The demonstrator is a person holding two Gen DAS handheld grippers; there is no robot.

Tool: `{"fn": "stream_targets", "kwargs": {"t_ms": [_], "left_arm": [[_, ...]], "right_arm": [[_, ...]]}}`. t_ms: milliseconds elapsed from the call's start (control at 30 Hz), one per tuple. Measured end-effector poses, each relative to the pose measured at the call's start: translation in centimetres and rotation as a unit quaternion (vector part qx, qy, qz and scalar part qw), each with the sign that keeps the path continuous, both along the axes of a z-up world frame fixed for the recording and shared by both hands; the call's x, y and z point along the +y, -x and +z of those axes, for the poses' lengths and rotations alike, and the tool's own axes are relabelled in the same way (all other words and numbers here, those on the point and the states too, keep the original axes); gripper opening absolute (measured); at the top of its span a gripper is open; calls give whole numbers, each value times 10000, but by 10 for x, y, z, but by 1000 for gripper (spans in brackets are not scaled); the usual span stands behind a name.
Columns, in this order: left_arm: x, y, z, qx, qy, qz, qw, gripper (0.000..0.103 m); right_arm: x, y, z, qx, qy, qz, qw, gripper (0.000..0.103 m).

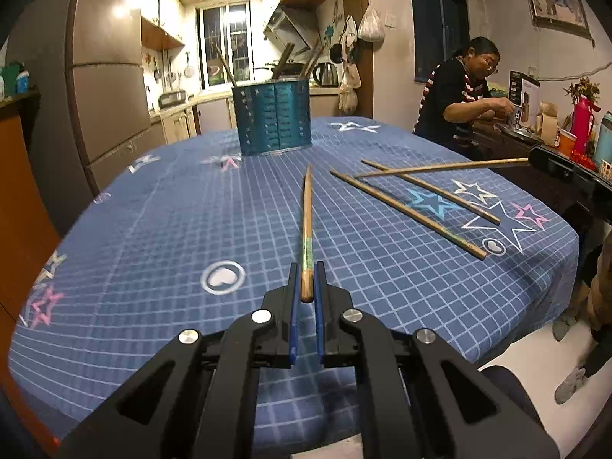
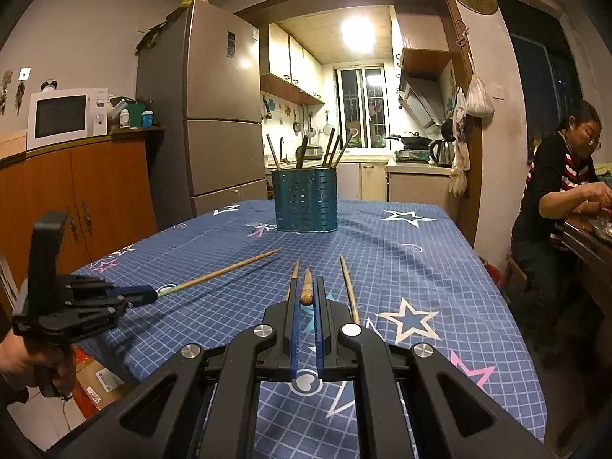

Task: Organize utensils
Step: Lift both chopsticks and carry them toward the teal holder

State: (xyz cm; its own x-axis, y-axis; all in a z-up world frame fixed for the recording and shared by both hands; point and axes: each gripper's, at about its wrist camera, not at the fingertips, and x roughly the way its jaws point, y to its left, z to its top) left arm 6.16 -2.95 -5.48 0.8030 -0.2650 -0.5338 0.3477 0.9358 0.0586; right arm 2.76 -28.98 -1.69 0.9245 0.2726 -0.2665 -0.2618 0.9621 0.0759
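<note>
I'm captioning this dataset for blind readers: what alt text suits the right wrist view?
The right tool grips a wooden chopstick over a blue star-patterned tablecloth. Two loose chopsticks lie beside it, the left tool holds another, and a teal perforated utensil holder stands beyond.

Count, chopsticks outside the holder: 4.
- 1 gripped, left-held chopstick [image 1: 306, 225], in left gripper [image 1: 306, 267]
- 1 gripped, right-held chopstick [image 2: 307, 287], in right gripper [image 2: 306, 281]
- 2 lying on the cloth: loose chopstick A [image 1: 407, 214], loose chopstick B [image 1: 432, 192]

Count, utensil holder [image 2: 305, 201]: 1, teal, perforated.
Stems [image 2: 302, 153] standing in it: 5 seen from the right wrist view; type unclear.

Count, grippers: 2.
Count, tablecloth [image 2: 420, 260]: 1.
Background: 1 fridge [image 2: 214, 114], 1 microwave [image 2: 67, 116], 1 kettle [image 2: 441, 153], 1 seated person [image 2: 554, 191].
</note>
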Motion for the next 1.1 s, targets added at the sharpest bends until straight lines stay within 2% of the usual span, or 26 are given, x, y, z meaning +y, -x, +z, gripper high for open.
{"fn": "stream_targets", "kwargs": {"t_ms": [367, 767, 933, 1100], "left_arm": [[11, 13, 47, -629, 153, -12, 9979, 5], [19, -4, 105, -1321, 335, -55, 9907, 5], [19, -24, 125, -1370, 410, -143, 9896, 5], [15, -50, 135, -1237, 511, -300, 9906, 5]], "right_arm": [[2, 8, 17, -246, 55, -4, 9997, 8], [-1, -8, 60, -576, 175, 161, 9981, 8], [1, -30, 78, -517, 272, 332, 9977, 8], [0, -54, 85, -282, 184, 450, 9984, 8]]}}
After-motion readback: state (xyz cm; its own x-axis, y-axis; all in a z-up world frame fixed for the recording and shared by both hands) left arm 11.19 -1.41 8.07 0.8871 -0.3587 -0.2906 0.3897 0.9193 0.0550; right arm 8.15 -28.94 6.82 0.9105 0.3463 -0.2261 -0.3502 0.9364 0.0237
